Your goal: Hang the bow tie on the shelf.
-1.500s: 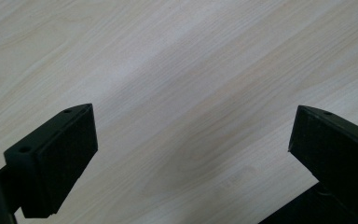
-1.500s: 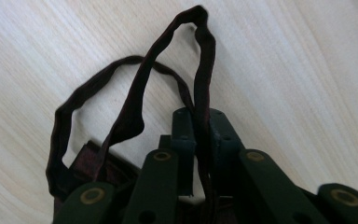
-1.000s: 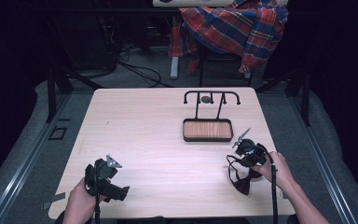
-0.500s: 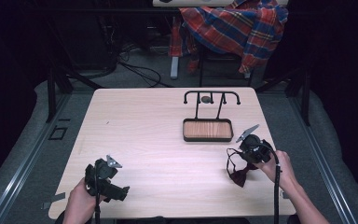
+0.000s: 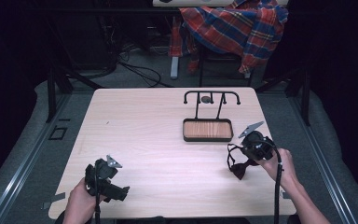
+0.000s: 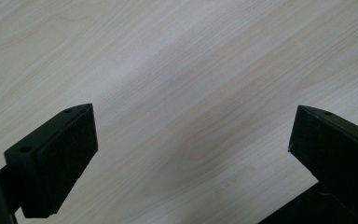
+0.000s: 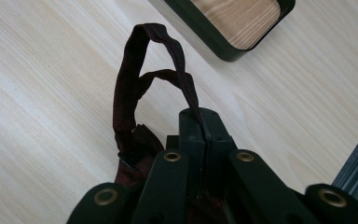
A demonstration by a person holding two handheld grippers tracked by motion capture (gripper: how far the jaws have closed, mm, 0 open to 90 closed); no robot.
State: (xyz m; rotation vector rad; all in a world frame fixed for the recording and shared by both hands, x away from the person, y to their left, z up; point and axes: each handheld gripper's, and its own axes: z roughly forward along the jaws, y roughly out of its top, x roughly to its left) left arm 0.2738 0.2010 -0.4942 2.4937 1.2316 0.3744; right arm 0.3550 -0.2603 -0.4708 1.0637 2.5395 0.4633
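Note:
A dark maroon bow tie (image 5: 239, 169) with a thin strap hangs near the table's right front. My right gripper (image 5: 243, 153) is shut on the strap just above it. In the right gripper view the jaws (image 7: 200, 119) are pressed together on the strap (image 7: 129, 79), which loops up in front of them, and the bow (image 7: 137, 142) dangles below. I cannot tell whether the bow touches the table. My left gripper (image 5: 120, 190) rests at the front left, held by a hand. In the left gripper view it (image 6: 191, 135) stands open over bare wood.
A black stand with a wooden tray base (image 5: 207, 139) and a top rail (image 5: 212, 93) stands at the table's back right, close behind the right gripper; its corner (image 7: 216, 44) shows near the strap. A plaid shirt (image 5: 237, 28) drapes a chair beyond the table.
My right gripper has risen a little and shifted back toward the tray, lifting the bow tie by its strap. The left gripper has stayed in place.

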